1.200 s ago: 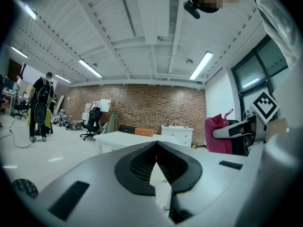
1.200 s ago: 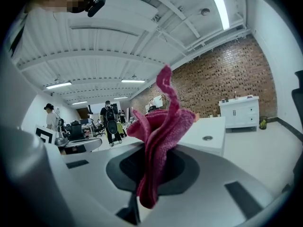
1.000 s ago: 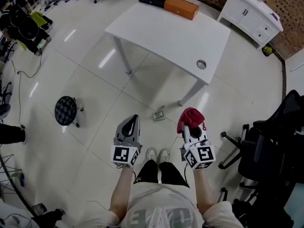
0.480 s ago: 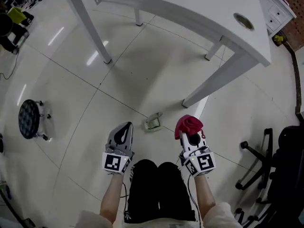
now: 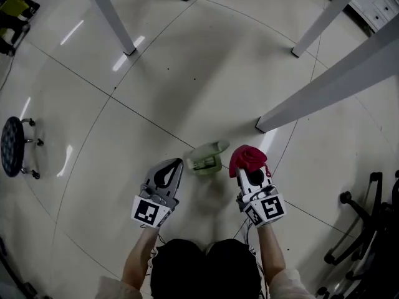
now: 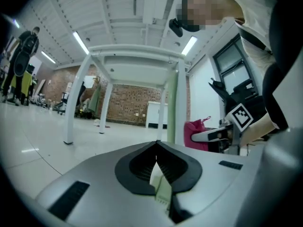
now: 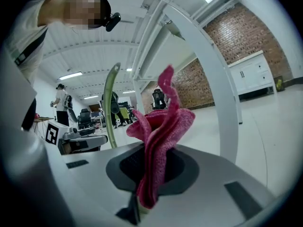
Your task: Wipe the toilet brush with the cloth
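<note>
A pale green toilet brush in its holder (image 5: 206,159) stands on the tiled floor between my two grippers. Its green handle (image 6: 173,105) rises just right of centre in the left gripper view and curves up on the left as the handle (image 7: 111,108) in the right gripper view. My left gripper (image 5: 175,164) sits left of the brush, jaws shut with nothing in them. My right gripper (image 5: 249,169) sits right of it, shut on a red-pink cloth (image 5: 247,157) that stands up bunched from the jaws as the cloth (image 7: 158,141). Neither gripper touches the brush.
White table legs stand ahead: one (image 5: 324,95) close to the right of the brush, others (image 5: 107,14) farther back. A black round stool (image 5: 12,145) is at far left. An office chair base (image 5: 365,232) is at lower right. The person's dark legs (image 5: 206,270) are below.
Both grippers and the head camera have dropped low toward the floor. The brush holder now looks larger and nearer between the grippers. The tabletop has passed out of view, leaving only its legs.
</note>
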`<control>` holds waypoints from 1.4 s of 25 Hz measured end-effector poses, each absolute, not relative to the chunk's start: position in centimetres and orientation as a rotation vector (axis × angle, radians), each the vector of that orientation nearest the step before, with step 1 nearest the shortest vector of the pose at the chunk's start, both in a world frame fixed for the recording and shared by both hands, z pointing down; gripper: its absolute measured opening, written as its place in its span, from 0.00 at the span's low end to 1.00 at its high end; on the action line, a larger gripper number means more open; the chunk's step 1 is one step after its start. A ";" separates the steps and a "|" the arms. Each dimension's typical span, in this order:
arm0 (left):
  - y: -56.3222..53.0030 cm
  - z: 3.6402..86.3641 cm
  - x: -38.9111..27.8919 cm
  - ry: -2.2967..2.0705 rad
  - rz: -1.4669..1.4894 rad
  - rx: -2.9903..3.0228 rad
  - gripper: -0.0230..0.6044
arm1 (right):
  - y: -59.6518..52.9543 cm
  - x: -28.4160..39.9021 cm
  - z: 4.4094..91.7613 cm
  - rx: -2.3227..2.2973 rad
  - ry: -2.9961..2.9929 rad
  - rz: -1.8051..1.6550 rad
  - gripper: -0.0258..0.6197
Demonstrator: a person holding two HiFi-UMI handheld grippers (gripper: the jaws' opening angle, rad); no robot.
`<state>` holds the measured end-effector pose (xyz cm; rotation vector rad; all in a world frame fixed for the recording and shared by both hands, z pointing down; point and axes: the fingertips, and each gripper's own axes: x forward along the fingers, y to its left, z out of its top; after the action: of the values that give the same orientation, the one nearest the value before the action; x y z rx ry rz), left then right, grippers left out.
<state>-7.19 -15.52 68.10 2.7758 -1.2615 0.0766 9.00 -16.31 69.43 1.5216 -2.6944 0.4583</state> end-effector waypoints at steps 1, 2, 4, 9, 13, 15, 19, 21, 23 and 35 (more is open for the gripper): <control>-14.9 69.6 -6.7 -1.223 0.073 2.775 0.04 | -16.8 8.7 71.1 1.478 -2.715 0.443 0.09; -14.2 71.3 -6.2 -1.194 0.066 2.767 0.04 | -17.2 8.3 73.0 1.421 -2.740 0.428 0.09; -13.1 74.3 -5.3 -1.155 0.051 2.759 0.04 | -18.4 7.7 76.6 1.298 -2.786 0.390 0.09; -12.1 78.5 -3.0 -1.112 -0.021 2.745 0.04 | -21.5 6.5 82.1 1.076 -2.822 0.371 0.09; -11.7 80.6 -2.3 -1.172 -0.017 2.710 0.04 | -21.6 5.7 82.9 0.966 -2.858 0.354 0.09; -11.4 81.0 -2.3 -1.170 0.014 2.704 0.04 | -20.9 4.8 83.3 0.891 -2.853 0.345 0.09; -11.5 81.0 -2.6 -1.179 0.067 2.714 0.04 | -19.6 4.3 83.4 0.844 -2.829 0.333 0.09; -11.8 80.8 -2.5 -1.193 0.058 2.717 0.04 | -18.7 4.7 83.2 0.851 -2.816 0.330 0.09; -11.8 80.8 -2.4 -1.201 0.057 2.721 0.04 | -17.3 5.1 83.2 0.860 -2.802 0.336 0.09; -11.5 81.0 -2.6 -1.227 0.055 2.703 0.04 | -10.7 7.6 82.5 1.266 -2.751 0.493 0.09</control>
<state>-2.62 -11.53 81.05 2.7026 -1.2265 0.0550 7.59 -10.67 82.53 1.2656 -2.7514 0.4932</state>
